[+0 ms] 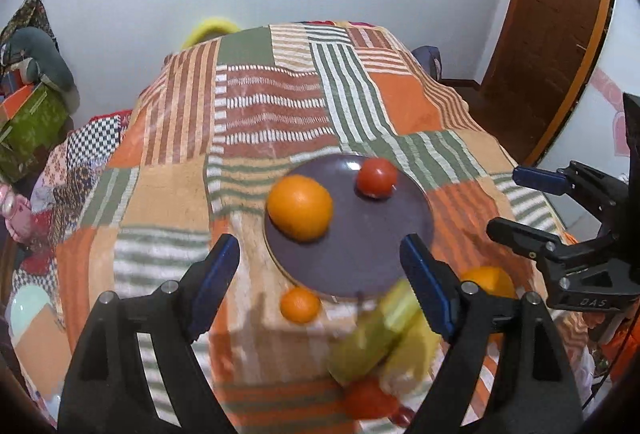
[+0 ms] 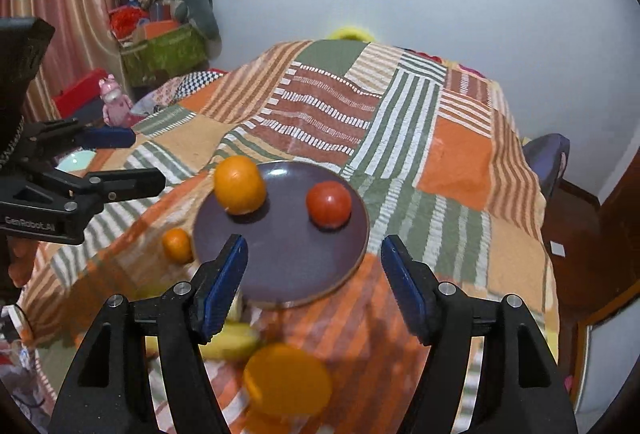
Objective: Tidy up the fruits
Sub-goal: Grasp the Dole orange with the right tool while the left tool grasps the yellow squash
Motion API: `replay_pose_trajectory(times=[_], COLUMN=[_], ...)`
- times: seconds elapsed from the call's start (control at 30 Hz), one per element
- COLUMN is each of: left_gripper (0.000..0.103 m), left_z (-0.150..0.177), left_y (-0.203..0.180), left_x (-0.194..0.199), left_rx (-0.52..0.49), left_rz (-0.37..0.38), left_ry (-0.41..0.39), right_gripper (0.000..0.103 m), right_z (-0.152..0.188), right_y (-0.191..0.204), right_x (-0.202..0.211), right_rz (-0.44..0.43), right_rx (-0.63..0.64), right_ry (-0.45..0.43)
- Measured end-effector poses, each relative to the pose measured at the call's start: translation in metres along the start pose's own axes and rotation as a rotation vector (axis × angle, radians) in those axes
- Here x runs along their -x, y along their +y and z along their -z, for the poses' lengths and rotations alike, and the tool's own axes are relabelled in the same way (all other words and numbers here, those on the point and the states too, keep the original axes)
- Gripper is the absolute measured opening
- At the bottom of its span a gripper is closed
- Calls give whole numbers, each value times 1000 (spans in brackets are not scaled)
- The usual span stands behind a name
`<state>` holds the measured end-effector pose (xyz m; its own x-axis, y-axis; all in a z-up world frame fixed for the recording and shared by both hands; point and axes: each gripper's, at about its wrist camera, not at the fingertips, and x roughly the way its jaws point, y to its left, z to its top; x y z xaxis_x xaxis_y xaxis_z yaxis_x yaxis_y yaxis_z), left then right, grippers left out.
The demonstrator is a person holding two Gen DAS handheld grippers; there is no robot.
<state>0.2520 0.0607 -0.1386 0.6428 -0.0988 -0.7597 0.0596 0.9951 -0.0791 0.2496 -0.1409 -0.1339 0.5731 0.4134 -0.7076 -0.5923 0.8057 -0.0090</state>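
Both my grippers hang above the patchwork-covered surface (image 1: 264,105) with nothing between their fingers. My left gripper (image 1: 320,286) has its blue-padded fingers (image 1: 218,286) spread wide, and through the gap I see the near rim of the purple plate (image 1: 360,258). On that plate sit a large orange (image 1: 300,207) toward its left side and a red tomato (image 1: 377,177) toward its far right, the two apart from each other. Just off the plate's near edge, on the cloth, lies a small orange (image 1: 300,305). Closer to me and to the right, a blurred pile of fruit rests on the cloth: a green-yellow piece (image 1: 372,338), something red (image 1: 368,398) below it, and another orange (image 1: 490,282) partly hidden behind my left gripper's right finger. I cannot make out what the green-yellow and red pieces are. My right gripper (image 2: 314,284) is likewise wide open and holds nothing, its fingers (image 2: 222,288) framing the plate's near rim from the other side, with a blurred orange (image 2: 286,380) lying on the cloth below the gap. Each gripper shows at the edge of the other's view, off to the side of the plate.
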Motion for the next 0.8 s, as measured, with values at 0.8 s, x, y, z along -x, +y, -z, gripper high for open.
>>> replay_pose_trajectory(times=[0.8], left_gripper=[52], left_z=[92], left_y=[-55], left_x=[-23], left_rx=[-65], left_rz=[71], left_ry=[132], right_gripper=[76], right_z=[78], right_y=[-1], right_x=[-22], right_rz=[-27], right_rx=[-139], right_ry=[154])
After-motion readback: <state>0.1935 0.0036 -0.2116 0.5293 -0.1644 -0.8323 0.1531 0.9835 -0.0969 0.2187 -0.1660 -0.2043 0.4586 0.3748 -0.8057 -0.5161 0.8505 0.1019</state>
